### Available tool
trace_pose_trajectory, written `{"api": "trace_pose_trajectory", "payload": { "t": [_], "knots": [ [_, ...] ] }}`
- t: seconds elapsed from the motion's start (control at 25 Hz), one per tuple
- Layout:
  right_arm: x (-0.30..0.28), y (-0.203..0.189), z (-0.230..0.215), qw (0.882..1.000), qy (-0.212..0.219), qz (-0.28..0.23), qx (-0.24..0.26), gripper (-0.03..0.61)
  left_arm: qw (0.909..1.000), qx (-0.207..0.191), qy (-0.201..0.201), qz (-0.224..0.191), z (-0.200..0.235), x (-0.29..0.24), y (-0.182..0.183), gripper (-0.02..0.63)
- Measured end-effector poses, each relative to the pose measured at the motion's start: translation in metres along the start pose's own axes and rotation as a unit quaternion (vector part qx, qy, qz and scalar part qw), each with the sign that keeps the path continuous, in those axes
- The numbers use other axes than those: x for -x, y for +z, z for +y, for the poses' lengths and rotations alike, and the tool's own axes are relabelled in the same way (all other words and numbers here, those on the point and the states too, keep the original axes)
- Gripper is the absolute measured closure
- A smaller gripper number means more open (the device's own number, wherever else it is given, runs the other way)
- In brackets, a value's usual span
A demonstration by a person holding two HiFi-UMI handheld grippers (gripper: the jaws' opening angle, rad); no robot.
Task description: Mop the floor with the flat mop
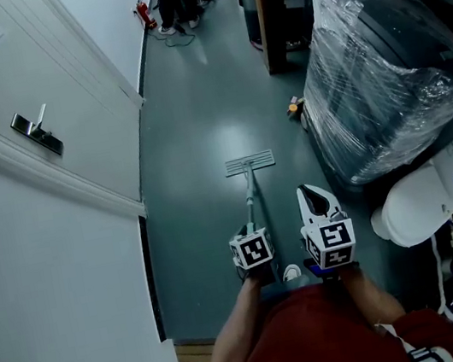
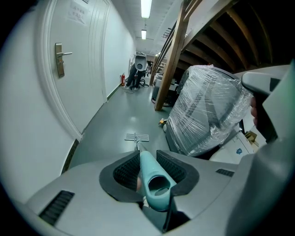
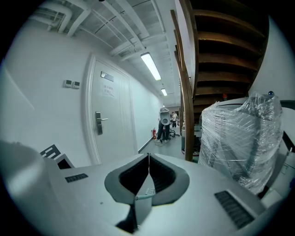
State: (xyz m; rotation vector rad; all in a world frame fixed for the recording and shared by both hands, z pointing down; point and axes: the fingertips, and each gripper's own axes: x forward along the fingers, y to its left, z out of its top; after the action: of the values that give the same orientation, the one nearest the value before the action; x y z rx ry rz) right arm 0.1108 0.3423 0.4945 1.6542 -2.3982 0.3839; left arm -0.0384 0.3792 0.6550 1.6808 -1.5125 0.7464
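- head view: we see the left gripper (image 1: 252, 230) clenched on the top end of the mop's handle (image 1: 251, 197). the handle runs forward and down to the mop head (image 1: 249, 163).
- mop head lies flat on the grey-green floor (image 1: 193, 138), crosswise to the corridor, between the door (image 1: 45, 86) on the left and the wrapped load (image 1: 379, 62) on the right, apart from both.
- right gripper (image 1: 309, 193) sits just right of the left one, off the handle.
- left gripper view: left gripper (image 2: 147, 155) has both pads tight on the teal handle (image 2: 154, 177). its hollow end sticks out back toward the camera.
- mop head (image 2: 137, 137) shows past the jaws, on the floor (image 2: 120, 120), left of the wrapped load (image 2: 207, 106).
- right gripper view: right gripper (image 3: 148, 157) is closed, pads touching along one thin line.
- it points along the corridor, above the floor. door (image 3: 108, 120) with its lever (image 3: 99, 121) is on the left, wrapped load (image 3: 239, 138) on the right.
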Motion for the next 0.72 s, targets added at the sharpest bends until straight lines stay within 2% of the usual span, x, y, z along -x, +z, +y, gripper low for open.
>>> {"api": "trace_pose_trajectory", "payload": {
  "t": [0.12, 0.32, 0.4, 0.48, 0.6, 0.72],
  "knots": [
    [0.008, 0.0, -0.004, 1.0, -0.006, -0.001, -0.006, 0.56, 0.9998, -0.013, 0.013, 0.011, -0.001, 0.011, -0.004, 0.486],
    [0.01, -0.004, -0.012, 1.0, -0.018, 0.003, -0.019, 0.56, 0.9997, -0.025, 0.005, 0.007, -0.008, 0.009, 0.004, 0.486],
    [0.008, -0.004, -0.016, 1.0, -0.021, 0.004, -0.021, 0.56, 0.9994, -0.034, 0.009, 0.003, -0.009, 0.007, 0.013, 0.485],
    [0.003, -0.005, -0.017, 0.999, -0.027, 0.008, -0.021, 0.56, 0.999, -0.045, -0.005, -0.004, -0.014, -0.001, 0.022, 0.486],
    [-0.011, -0.004, -0.016, 0.999, -0.037, 0.014, -0.023, 0.56, 0.9984, -0.056, -0.006, 0.005, -0.008, -0.011, 0.03, 0.486],
    [-0.037, 0.001, -0.021, 0.999, -0.044, 0.015, -0.015, 0.56, 0.9986, -0.053, -0.007, -0.001, 0.003, -0.032, 0.058, 0.486]
  ]
}}
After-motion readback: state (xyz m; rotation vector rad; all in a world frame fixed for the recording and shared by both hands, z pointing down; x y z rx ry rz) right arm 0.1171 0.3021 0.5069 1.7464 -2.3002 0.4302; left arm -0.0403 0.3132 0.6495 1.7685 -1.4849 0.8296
